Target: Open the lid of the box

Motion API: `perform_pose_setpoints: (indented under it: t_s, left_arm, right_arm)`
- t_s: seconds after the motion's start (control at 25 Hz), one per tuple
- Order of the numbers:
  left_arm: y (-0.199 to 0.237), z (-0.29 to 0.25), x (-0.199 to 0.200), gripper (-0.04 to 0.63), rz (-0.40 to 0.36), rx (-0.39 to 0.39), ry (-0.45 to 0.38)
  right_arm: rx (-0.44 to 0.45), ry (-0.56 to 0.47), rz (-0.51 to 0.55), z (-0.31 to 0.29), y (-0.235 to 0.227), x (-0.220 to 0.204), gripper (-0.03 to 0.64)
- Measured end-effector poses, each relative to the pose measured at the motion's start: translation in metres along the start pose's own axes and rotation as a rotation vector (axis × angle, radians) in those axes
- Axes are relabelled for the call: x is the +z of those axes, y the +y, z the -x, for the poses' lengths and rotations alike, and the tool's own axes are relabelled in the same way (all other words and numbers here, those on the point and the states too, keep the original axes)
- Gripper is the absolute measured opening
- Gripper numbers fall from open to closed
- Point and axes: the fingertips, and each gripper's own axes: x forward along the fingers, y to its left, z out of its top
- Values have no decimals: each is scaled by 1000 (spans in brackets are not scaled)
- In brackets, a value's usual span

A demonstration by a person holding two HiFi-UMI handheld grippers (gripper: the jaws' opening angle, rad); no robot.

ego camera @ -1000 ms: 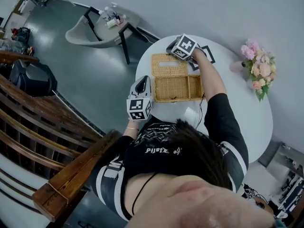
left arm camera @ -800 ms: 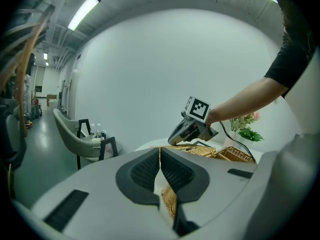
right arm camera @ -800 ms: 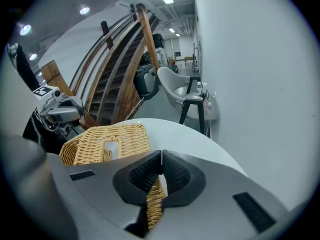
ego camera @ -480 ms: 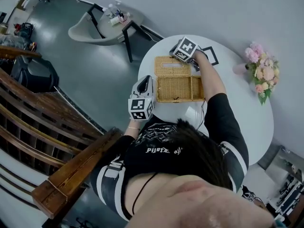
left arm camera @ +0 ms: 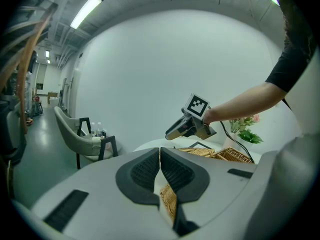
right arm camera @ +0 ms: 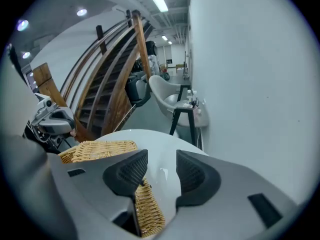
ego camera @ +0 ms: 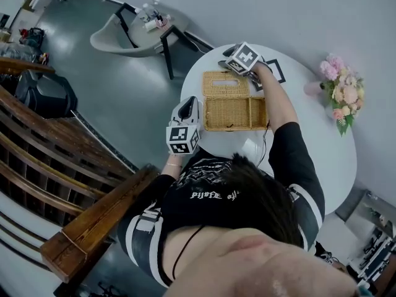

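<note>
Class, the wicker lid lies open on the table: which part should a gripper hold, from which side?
Probably the free rim of the lid, farthest from the box. It lies flat, meeting the box along its near edge, so only that rim offers a lip. Come from the far side, beside the right gripper, whose empty jaws are opening.

Indoor lounge or lobby area of a larger commercial-type building.

A broad brown wooden staircase with slatted railing (ego camera: 74, 166) occupies the left of the head view, standing on a smooth grey floor (ego camera: 117, 85). At upper left are a pale grey shell-shaped chair (ego camera: 117, 39) and a small dark-legged side table carrying bottles (ego camera: 154, 25). A white rounded table (ego camera: 328, 147) stands against a plain white wall (ego camera: 309, 11), with a bunch of pink flowers (ego camera: 340, 91) at its right edge. The left gripper view shows a long ceiling strip light (left arm camera: 90, 10) at upper left and an open corridor beyond.
</note>
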Motion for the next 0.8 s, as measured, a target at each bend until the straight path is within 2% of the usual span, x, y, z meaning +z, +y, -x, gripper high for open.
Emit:
perform_pose_setpoints:
  t_s: [0.2,0.56,0.68,0.8]
  left_arm:
    - [1,4,8,25,-5,7,-25]
    - [-7,19,21,25,-32,-2,-67]
    - [-13,23,28,25,-40,-9,-87]
    - [-17,28,32,25,-48,-18,-100]
  right_arm:
    - [-73,-137,-13,32,-2,22,207]
    - [-335,-404,-64,120,-6,49,219]
    - [-407,-454,-84,141,1,49,219]
    - [-441,-491,-87,157,21,47,219]
